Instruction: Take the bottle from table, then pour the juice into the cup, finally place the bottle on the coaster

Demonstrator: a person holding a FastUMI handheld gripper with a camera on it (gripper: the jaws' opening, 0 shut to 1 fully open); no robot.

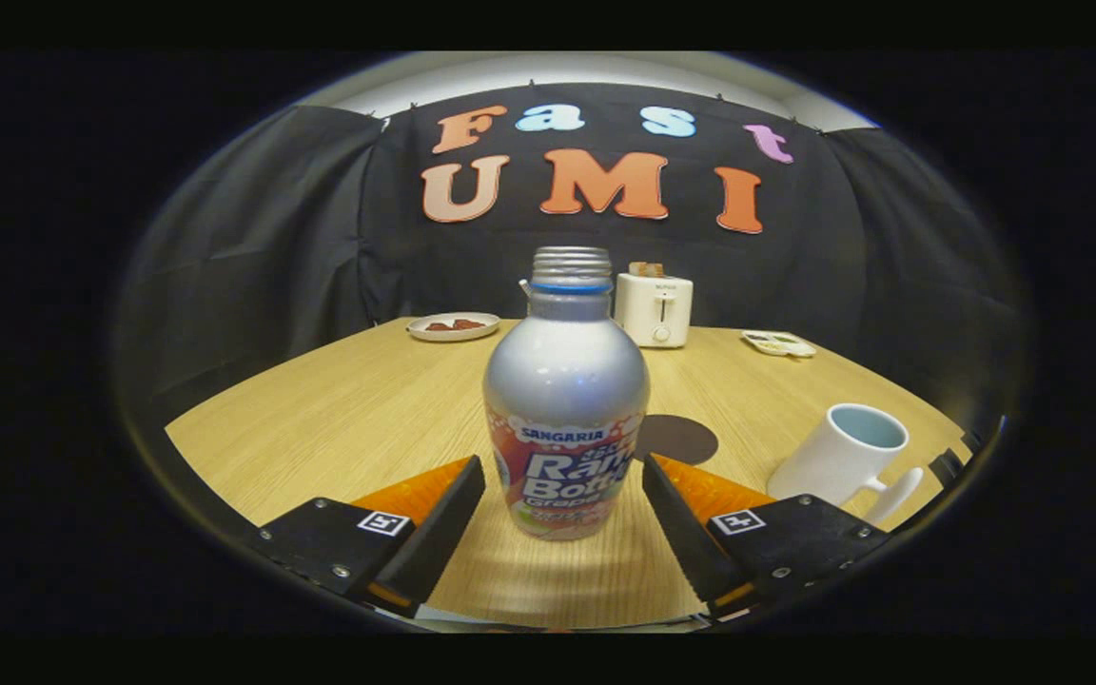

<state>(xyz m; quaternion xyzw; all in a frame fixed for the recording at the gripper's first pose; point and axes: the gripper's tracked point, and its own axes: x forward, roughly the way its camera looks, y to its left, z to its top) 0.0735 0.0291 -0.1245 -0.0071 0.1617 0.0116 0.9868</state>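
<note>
Tool (564, 495) spread wide, straddling upright uncapped juice bottle (566, 419) without touching; risks tipping it on the worktop (339, 409) if one finger lands first.

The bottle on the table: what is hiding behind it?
Behind the bottle lies a dark round coaster, partly covered by it. Farther back stands a toaster. The open gripper has its jaws either side of the bottle, not touching.

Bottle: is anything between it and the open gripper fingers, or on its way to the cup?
Nothing visible. The bottle stands upright on the table between the open gripper's fingers, untouched. Bare tabletop and the dark coaster lie between it and the white cup.
</note>
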